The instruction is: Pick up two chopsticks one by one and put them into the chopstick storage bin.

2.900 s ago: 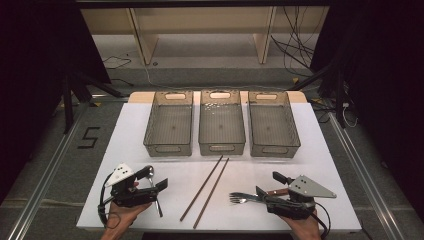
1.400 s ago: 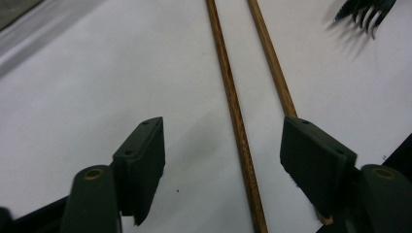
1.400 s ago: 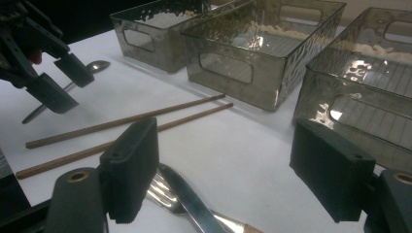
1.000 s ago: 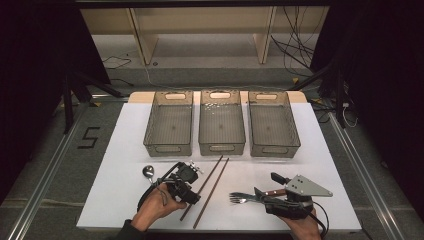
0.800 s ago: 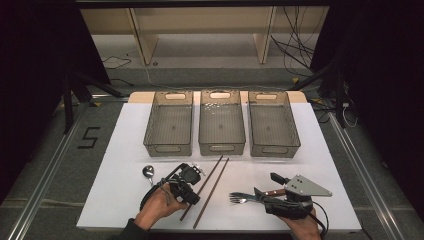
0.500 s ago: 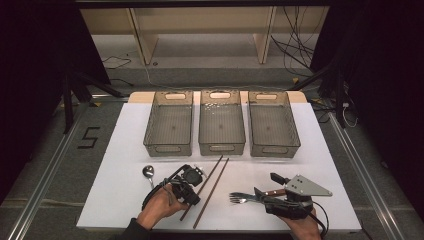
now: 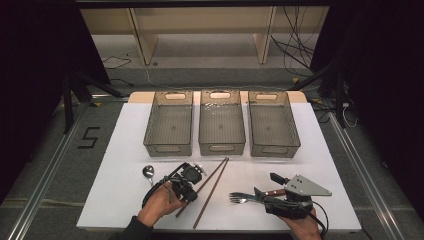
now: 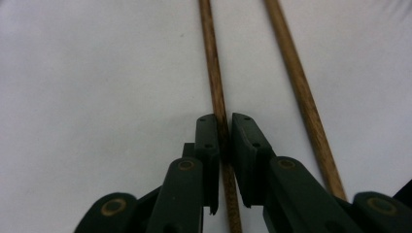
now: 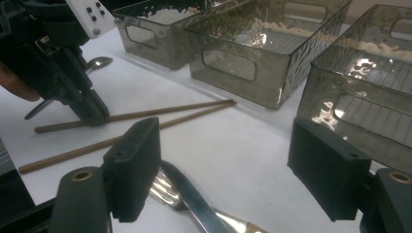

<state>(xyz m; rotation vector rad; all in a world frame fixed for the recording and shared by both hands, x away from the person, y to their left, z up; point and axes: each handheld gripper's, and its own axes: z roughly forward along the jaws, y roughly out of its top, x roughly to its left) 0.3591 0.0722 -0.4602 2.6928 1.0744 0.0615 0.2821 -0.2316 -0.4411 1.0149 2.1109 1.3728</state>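
White tabletop (image 7: 120, 175) carries three clear bins (image 7: 221, 122) in a row at its far side, and nearer the person a pair of wooden chopsticks, a spoon (image 7: 148, 171), and a fork (image 7: 240, 198) lying with a knife (image 9: 194, 199). Left gripper (image 7: 184, 186) sits over the left chopstick (image 8: 219, 121); its jaws have just been closing, and in the left gripper view the stick runs straight up between the two fingers (image 8: 208, 141), which stand tight against it on either side, pinching it low on the tabletop. Just beside it to the right lies the right chopstick (image 8: 301, 102), apart from the fingers.

From the high view both chopsticks lie on a slant, their long axes running from near-left to far-right, the far tips converging close to the middle bin. The left gripper view shows the close contact of fingers and stick that the high view hides under the hand (image 7: 160, 202). The right gripper view shows the same grip from the side, the dark fingers coming down onto the stick

Right gripper (image 9: 228, 165) rests at the near right with its fingers spread wide, nothing pressed between them; the knife and fork lie below them
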